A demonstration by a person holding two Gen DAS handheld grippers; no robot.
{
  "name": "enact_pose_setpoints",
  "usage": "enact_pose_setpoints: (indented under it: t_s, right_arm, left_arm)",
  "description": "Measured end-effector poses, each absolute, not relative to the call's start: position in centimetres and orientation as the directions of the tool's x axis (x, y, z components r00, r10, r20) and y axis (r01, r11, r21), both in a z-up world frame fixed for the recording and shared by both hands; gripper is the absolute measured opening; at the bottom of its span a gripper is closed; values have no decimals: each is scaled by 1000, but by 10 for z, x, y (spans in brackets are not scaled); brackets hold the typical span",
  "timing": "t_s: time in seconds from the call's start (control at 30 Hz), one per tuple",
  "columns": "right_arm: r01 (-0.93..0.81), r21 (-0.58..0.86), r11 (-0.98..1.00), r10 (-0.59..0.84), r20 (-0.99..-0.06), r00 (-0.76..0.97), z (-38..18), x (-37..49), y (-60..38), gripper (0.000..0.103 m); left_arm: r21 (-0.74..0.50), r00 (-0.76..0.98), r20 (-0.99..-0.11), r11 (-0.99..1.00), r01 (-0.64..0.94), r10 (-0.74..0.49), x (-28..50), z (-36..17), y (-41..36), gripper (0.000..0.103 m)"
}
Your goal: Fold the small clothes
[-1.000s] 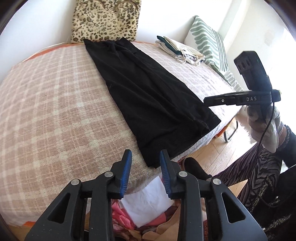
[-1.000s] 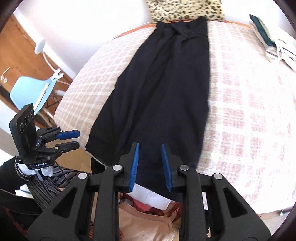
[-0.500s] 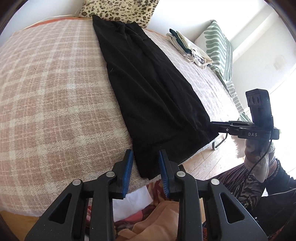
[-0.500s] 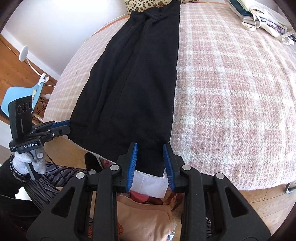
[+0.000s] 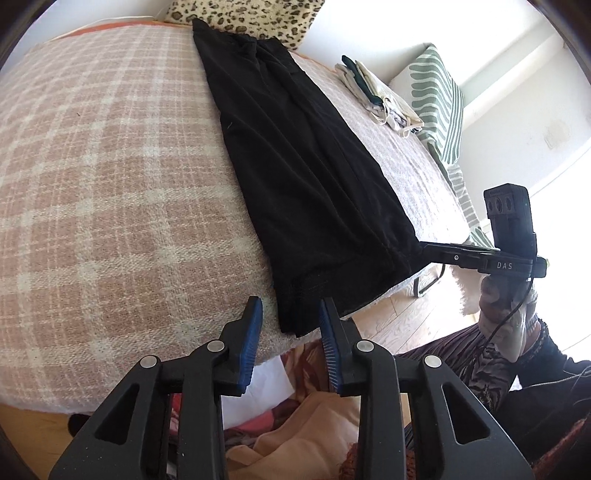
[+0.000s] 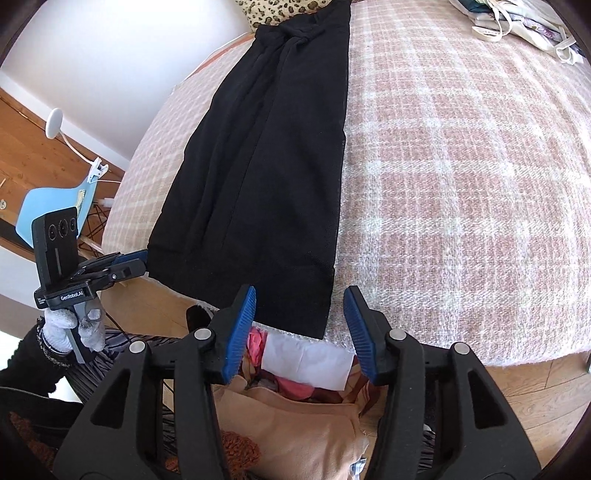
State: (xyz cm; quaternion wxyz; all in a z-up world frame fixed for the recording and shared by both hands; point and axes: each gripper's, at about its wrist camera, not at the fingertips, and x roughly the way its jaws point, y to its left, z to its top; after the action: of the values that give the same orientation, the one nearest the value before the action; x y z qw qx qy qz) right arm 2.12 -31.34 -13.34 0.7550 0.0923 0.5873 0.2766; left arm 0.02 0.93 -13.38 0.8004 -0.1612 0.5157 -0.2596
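Observation:
A long black garment (image 5: 299, 166) lies flat, lengthwise, on a pink plaid blanket (image 5: 110, 184) covering the bed; it also shows in the right wrist view (image 6: 266, 166). Its near hem hangs slightly over the bed's front edge. My left gripper (image 5: 290, 332) is open, its blue pads either side of the hem's left corner. My right gripper (image 6: 299, 317) is open wide around the hem's right corner. Each gripper shows in the other's view: the right gripper (image 5: 436, 253) at the hem's right corner, the left gripper (image 6: 129, 262) at the left corner.
A leopard-print pillow (image 5: 243, 18) lies at the bed's head. A pile of folded clothes (image 5: 376, 92) and a green striped pillow (image 5: 439, 99) sit at the far right. A basket of mixed clothes (image 6: 295, 406) stands below the bed edge. A blue chair (image 6: 48, 206) stands left.
Both grippers have moved in closer to the hem of the black garment. The right gripper's jaws have opened wider.

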Motion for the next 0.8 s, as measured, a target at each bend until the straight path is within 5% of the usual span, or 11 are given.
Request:
enact_pose_setpoints:
  t_s: [0.13, 0.2, 0.37, 0.47, 0.8]
  right_arm:
    - [-296, 504, 811, 559, -817, 140, -135, 24, -314, 52]
    - [-309, 498, 810, 556, -819, 139, -135, 24, -311, 52]
    - [-310, 491, 814, 550, -824, 138, -138, 26, -309, 17]
    - [-278, 534, 798, 580, -806, 116, -141, 28, -311, 11]
    - [-150, 711, 687, 727, -672, 142, -130, 45, -332, 9]
  left_arm:
    - [-500, 333, -749, 819, 282, -572, 4, -131, 0, 27]
    - [-494, 320, -759, 822, 283, -567, 6, -134, -3, 8]
    - [-477, 331, -759, 824, 304, -561, 3, -133, -7, 4]
    - [-487, 342, -748, 820, 301, -569, 3, -130, -7, 3]
    - [-567, 393, -667, 774, 283, -633, 13, -108, 4, 3]
